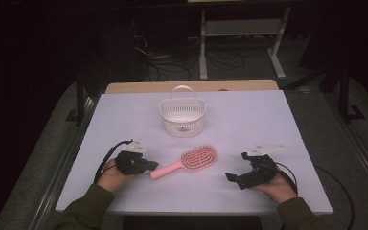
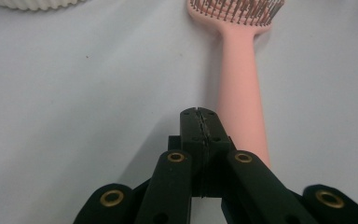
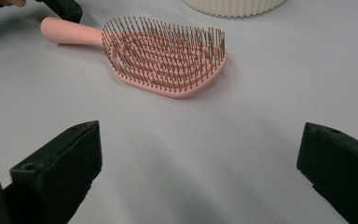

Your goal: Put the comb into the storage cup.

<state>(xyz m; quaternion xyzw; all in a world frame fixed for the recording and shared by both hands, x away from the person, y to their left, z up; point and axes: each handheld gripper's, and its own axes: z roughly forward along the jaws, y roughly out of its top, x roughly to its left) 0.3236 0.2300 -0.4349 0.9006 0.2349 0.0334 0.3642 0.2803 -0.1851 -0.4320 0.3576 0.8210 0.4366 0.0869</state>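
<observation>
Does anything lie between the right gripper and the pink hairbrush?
No. In the right gripper view, only bare white tabletop lies between the right gripper, jaws wide apart, and the pink plastic hairbrush.
</observation>
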